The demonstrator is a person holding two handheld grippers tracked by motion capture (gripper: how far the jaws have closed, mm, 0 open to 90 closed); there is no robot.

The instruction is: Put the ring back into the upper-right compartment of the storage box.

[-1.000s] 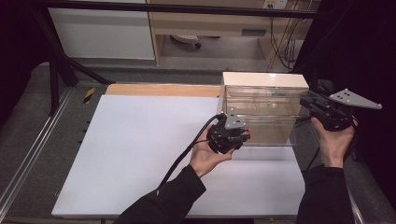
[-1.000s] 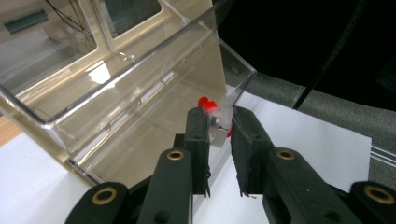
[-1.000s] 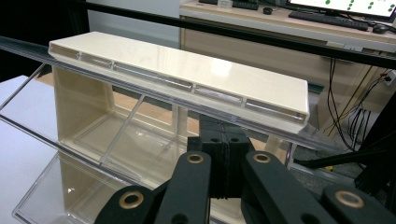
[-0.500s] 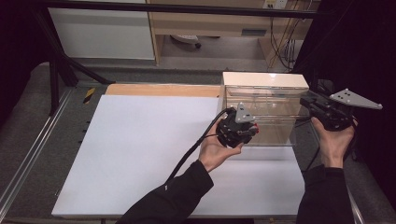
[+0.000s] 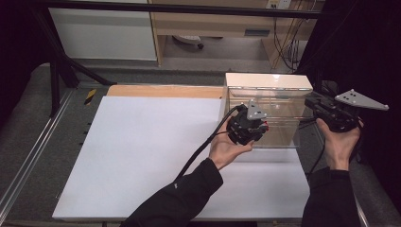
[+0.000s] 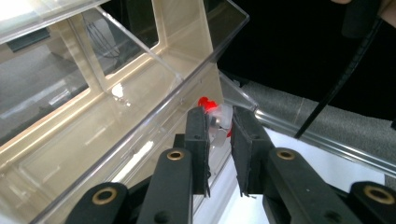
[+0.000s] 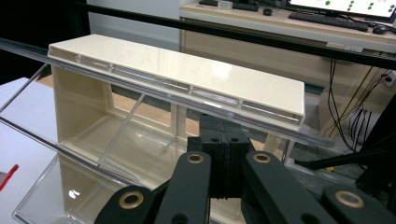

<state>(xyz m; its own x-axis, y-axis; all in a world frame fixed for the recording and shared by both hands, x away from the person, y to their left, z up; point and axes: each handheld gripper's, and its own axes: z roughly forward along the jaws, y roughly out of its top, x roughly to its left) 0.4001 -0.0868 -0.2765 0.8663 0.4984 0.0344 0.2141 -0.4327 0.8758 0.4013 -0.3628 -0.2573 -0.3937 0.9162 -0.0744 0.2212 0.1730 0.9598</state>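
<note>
Apparently midway: the left gripper (image 6: pixel 219 135), jaws narrowly parted, pinches a small red-and-clear object (image 6: pixel 214 112) at the clear cream-framed tilt bin (image 5: pixel 274 106), not yet released; the right gripper (image 7: pixel 223 158) is closed, empty.

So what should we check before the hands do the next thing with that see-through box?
1. Left gripper holds the small red and clear piece: ok, between its jaws.
2. Piece is over the clear box: not ok, it sits at the box's outer edge.
3. Box compartments free of clutter: ok.
4. Right gripper shut: ok, jaws together.
5. Right gripper steadies the box: cannot tell.
</note>
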